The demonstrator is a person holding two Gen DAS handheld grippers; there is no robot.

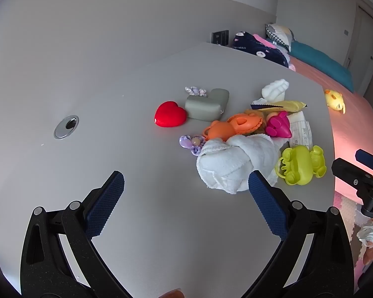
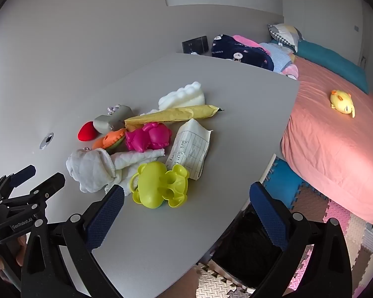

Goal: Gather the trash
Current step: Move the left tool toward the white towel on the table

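A heap lies on the grey table (image 1: 112, 87) (image 2: 211, 87). In it are a crumpled lined paper (image 2: 190, 146) (image 1: 299, 129), a yellow padded envelope (image 2: 171, 115) (image 1: 283, 105), white foam (image 2: 181, 98) (image 1: 274, 90) and a knotted white cloth (image 1: 233, 161) (image 2: 97, 166). Toys are mixed in: a lime mould (image 2: 159, 185) (image 1: 301, 165), a pink one (image 2: 148, 136) (image 1: 278, 125), an orange one (image 1: 233, 126) (image 2: 110, 140) and a red heart (image 1: 170, 114) (image 2: 85, 131). My left gripper (image 1: 186, 181) hovers open just short of the cloth. My right gripper (image 2: 186, 193) is open above the table's near edge, by the lime mould.
A black-lined bin (image 2: 248, 245) stands on the foam floor mat below the table's right edge. A pink bed (image 2: 335, 136) with a yellow plush (image 2: 342, 103) and pillows lies to the right. A grey foam block (image 1: 207, 104) and a cable grommet (image 1: 66, 126) sit on the table.
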